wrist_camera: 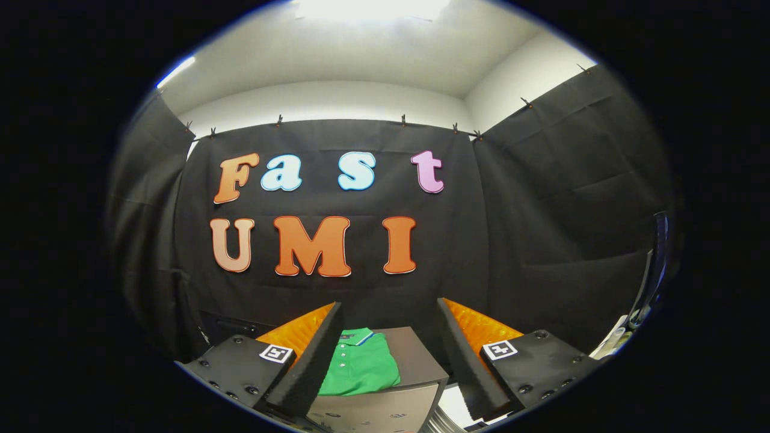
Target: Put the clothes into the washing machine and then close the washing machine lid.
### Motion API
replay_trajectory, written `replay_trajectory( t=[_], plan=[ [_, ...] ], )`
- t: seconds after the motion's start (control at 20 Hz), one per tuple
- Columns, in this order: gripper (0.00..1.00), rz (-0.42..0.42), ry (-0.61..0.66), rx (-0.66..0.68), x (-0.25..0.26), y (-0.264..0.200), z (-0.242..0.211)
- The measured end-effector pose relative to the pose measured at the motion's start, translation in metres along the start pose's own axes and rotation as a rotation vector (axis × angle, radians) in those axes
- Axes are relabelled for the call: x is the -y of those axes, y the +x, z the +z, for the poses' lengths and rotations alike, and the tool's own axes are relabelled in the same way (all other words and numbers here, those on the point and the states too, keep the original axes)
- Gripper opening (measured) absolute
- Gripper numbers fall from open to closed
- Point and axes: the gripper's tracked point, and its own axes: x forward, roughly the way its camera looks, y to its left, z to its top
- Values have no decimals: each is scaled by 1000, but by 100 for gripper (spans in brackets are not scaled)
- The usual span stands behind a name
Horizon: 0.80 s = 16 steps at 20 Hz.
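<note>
- Shirt [360, 365] lies on box top [415, 358], low centre of frame.
- Gripper [388, 355] fingers spread wide, flanking shirt left and right, not touching.
- Cloth wall [541, 240] behind.

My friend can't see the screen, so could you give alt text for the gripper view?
An open claw points at a folded green shirt lying on a grey box-like surface, seen between and just beyond the claw's two fingers. Black cloth walls surround the booth.
</note>
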Motion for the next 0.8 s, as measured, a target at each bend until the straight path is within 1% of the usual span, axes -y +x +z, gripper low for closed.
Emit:
replay_trajectory(
  t=[0.25, 0.4, 0.6, 0.8],
  plan=[
    [99, 19, 39, 4, -12, 2, -2],
    [99, 43, 58, 8, -24, 3, 0],
    [100, 58, 4, 3, -33, 8, 6],
    [99, 117, -46, 4, -56, 27, 18]
  ],
)
